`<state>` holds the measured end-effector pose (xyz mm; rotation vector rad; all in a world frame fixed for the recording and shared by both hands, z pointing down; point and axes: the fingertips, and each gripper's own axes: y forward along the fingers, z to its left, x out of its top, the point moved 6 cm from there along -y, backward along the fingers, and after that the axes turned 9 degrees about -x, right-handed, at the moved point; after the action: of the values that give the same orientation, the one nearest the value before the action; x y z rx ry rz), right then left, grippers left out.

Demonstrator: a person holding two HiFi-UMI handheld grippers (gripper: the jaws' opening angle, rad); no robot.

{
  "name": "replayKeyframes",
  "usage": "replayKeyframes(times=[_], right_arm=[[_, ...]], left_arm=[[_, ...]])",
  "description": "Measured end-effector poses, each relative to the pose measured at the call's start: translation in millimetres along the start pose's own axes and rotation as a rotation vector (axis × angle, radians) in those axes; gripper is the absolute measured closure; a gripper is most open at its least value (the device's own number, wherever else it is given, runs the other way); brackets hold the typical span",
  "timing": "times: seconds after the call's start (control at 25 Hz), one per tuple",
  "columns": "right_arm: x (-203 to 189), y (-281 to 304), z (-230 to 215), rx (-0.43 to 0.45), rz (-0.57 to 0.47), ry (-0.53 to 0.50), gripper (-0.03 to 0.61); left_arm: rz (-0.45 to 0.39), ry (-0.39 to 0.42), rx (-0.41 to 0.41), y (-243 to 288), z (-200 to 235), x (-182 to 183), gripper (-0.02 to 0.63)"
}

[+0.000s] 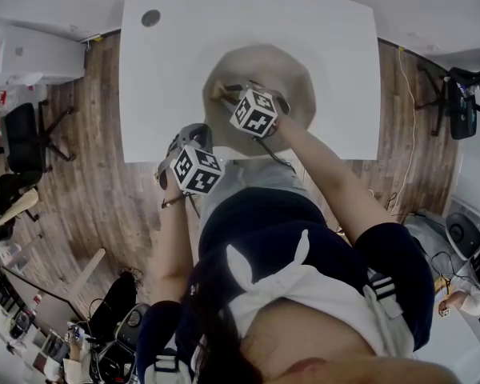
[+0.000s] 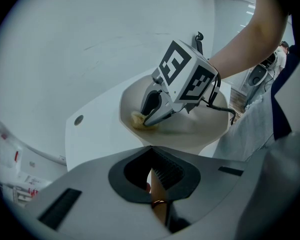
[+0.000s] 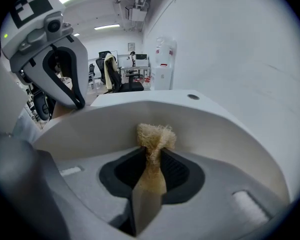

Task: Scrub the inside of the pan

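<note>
1. Right gripper (image 3: 151, 160): the jaws are clamped on a frayed tan fibre scrubber (image 3: 156, 135). Its tuft projects past the jaw tips at frame centre.
2. The scrubber tuft lies inside the beige, angular-rimmed pan (image 3: 225, 134). In the left gripper view it touches the pan floor, left of centre.
3. Left gripper (image 2: 151, 151): the jaws are closed on a narrow tan handle (image 2: 158, 191) with a copper-coloured ring, lower centre, just at the pan's near rim.
4. The pan rests on a white table (image 1: 168, 70), upper centre of the head view.

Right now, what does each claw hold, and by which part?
Right claw pinches the fibrous scrubber by one end; left claw grips the pan by its handle.
</note>
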<state>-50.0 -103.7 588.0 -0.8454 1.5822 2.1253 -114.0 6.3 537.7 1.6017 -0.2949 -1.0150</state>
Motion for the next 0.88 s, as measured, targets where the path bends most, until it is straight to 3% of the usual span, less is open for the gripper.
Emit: replayKeyframes(times=[0.88], right_arm=[[-17,6,-63,-0.341,0.139,0.192,0.490]], left_arm=[[-0.031,0.006,-0.002,0,0,0,0.609]])
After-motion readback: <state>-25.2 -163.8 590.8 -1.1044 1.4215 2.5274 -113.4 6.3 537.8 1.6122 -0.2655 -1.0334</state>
